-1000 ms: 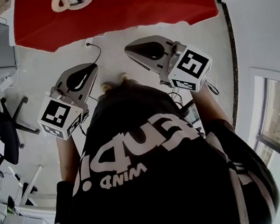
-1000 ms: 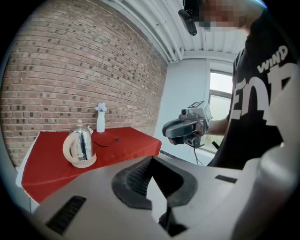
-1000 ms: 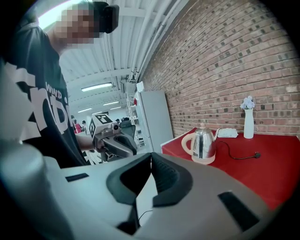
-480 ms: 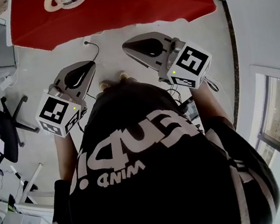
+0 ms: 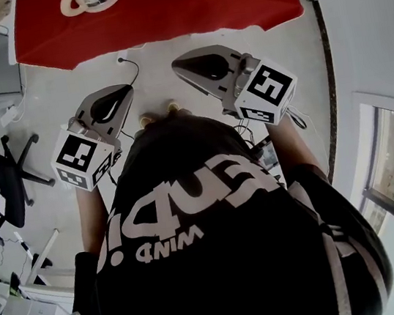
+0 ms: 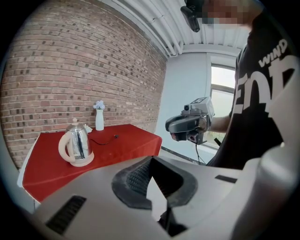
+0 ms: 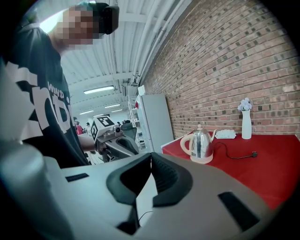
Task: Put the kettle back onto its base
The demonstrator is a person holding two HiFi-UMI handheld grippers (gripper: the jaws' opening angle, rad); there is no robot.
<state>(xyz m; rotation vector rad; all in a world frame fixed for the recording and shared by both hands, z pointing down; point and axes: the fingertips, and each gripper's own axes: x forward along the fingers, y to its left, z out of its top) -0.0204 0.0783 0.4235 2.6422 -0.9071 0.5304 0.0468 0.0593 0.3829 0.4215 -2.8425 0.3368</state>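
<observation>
The left gripper (image 6: 151, 163) and right gripper (image 7: 150, 159) are pinched shut on nothing, well short of the table (image 5: 195, 5). The kettle (image 6: 76, 146) sits on its base (image 6: 82, 162) near the table's left edge. A needless reach could knock it askew or snag the cord (image 7: 234, 152).

The kettle (image 6: 77, 143) I am facing stands upright on its base (image 6: 82, 162), a shiny steel pot with a cream handle and a cream knob on its lid. The base is a low cream disc directly beneath it. Both sit near the front corner of the red table (image 6: 126, 140), well apart from me.
</observation>
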